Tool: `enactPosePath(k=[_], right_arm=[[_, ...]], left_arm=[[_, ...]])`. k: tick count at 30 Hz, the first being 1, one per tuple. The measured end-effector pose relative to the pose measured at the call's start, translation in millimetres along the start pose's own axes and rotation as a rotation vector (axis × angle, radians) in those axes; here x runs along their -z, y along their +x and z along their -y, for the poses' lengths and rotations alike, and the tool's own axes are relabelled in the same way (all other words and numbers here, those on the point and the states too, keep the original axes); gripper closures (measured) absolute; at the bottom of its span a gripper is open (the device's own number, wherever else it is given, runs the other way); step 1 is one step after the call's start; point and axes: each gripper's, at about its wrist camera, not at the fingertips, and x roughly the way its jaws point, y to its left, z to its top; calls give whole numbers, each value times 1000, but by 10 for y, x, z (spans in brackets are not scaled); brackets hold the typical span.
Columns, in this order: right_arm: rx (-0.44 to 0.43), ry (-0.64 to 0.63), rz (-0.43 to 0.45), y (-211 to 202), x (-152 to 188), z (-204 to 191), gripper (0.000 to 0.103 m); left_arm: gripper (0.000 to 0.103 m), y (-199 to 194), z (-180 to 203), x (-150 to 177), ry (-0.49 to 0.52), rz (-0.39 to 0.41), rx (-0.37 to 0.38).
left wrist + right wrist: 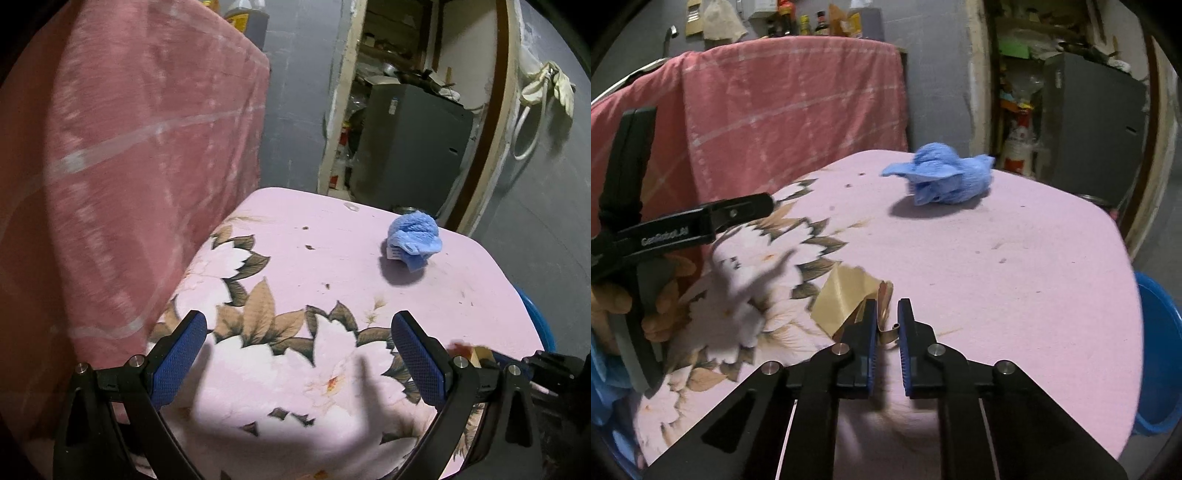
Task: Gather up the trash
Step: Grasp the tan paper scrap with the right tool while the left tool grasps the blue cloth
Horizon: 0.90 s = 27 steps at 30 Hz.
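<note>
Draped over a tall piece at the back, one faded red cloth with pale check lines [783, 110], likely hung there just to cover it. In front, one table under a pink flower-printed cover [997, 277], serving as the work surface with the trash scattered on top. Beyond the right edge, one round blue plastic tub [1160, 354], set low beside the table and probably meant to receive whatever gets collected. Over the near left part of the cover, the left gripper [299, 362], blue pads spread wide with nothing between them, seemingly kept ready for a second pick. Toward the far side, one crumpled blue tissue wad [945, 177], loose on the cover, well apart from both tools and not yet dealt with. At the near edge, the right gripper [887, 332], jaws drawn nearly together on a curled edge of one creased gold foil wrapper [842, 299], pinched low where the foil lifts off the cloth for an easy hold. Counted trash pieces in view: two, one gripped and one waiting.
</note>
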Motion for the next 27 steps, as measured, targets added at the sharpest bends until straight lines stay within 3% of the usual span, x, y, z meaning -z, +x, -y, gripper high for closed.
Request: enactPosePath(k=[12, 27], right_arm=[[143, 108, 62, -123, -163, 573, 96], [208, 182, 125, -214, -333, 1097, 96]], left_arm=[[5, 311, 362, -230, 64, -42, 100], [6, 946, 858, -630, 148, -117, 178]])
